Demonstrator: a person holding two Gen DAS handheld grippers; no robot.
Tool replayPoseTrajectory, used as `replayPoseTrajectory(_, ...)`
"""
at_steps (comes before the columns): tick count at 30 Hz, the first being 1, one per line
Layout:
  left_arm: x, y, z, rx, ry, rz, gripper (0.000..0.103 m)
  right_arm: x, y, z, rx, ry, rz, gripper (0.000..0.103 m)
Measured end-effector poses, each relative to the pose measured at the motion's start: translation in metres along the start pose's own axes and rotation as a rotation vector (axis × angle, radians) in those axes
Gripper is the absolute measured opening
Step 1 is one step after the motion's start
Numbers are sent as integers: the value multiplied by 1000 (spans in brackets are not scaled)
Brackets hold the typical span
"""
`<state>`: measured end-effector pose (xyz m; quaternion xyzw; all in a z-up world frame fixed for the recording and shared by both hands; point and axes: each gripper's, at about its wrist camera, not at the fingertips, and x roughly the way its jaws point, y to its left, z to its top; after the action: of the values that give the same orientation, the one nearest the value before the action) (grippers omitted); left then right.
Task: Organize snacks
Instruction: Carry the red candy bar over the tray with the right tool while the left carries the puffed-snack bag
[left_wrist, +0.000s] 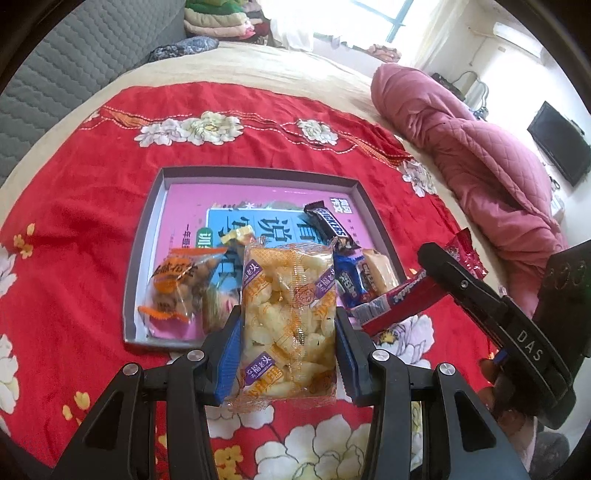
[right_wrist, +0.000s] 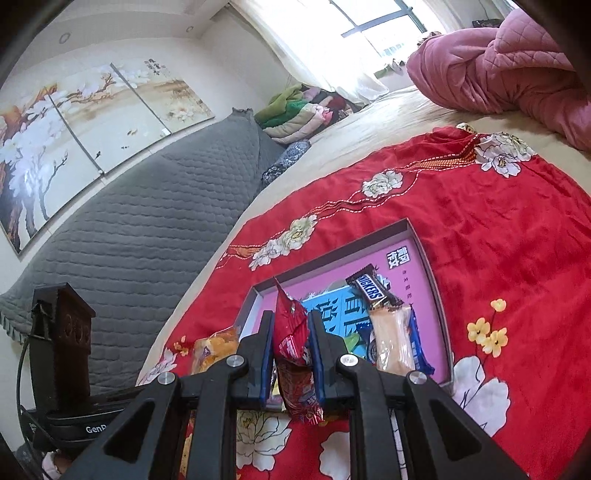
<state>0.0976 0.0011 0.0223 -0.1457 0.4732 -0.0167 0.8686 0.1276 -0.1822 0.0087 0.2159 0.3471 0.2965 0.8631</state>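
My left gripper (left_wrist: 288, 332) is shut on a clear packet of yellow puffed snacks (left_wrist: 288, 314), held above the near edge of a grey-rimmed tray (left_wrist: 146, 236) with a pink bottom. My right gripper (right_wrist: 290, 328) is shut on a red foil packet (right_wrist: 291, 336), upright between the pads, over the tray's near rim (right_wrist: 430, 258). In the tray lie an orange peanut packet (left_wrist: 177, 288), a Snickers bar (left_wrist: 327, 221), a blue biscuit packet (left_wrist: 349, 282) and a pale wafer packet (right_wrist: 393, 339). The left wrist view shows the right gripper's fingers (left_wrist: 454, 273) with the red packet (left_wrist: 399, 299) at the right.
The tray sits on a red flowered cloth (left_wrist: 92, 177) spread over a beige bed. A pink quilted blanket (left_wrist: 480, 147) is bunched at the far right, a grey padded headboard (right_wrist: 147, 206) stands to the left, and folded clothes (right_wrist: 295, 110) are piled at the back.
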Motion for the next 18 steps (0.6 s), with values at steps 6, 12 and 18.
replayPoseTrajectory(6, 14, 3, 8, -19, 5, 12, 48, 8, -7, 5, 4, -10, -25, 18)
replayPoseTrajectory(12, 28, 6, 16, -25, 5, 38, 48, 21, -13, 7, 6, 4, -45, 18)
replayPoseTrajectory(18, 42, 7, 20, -25, 19, 56, 48, 29, -16, 6, 5, 13, -55, 18)
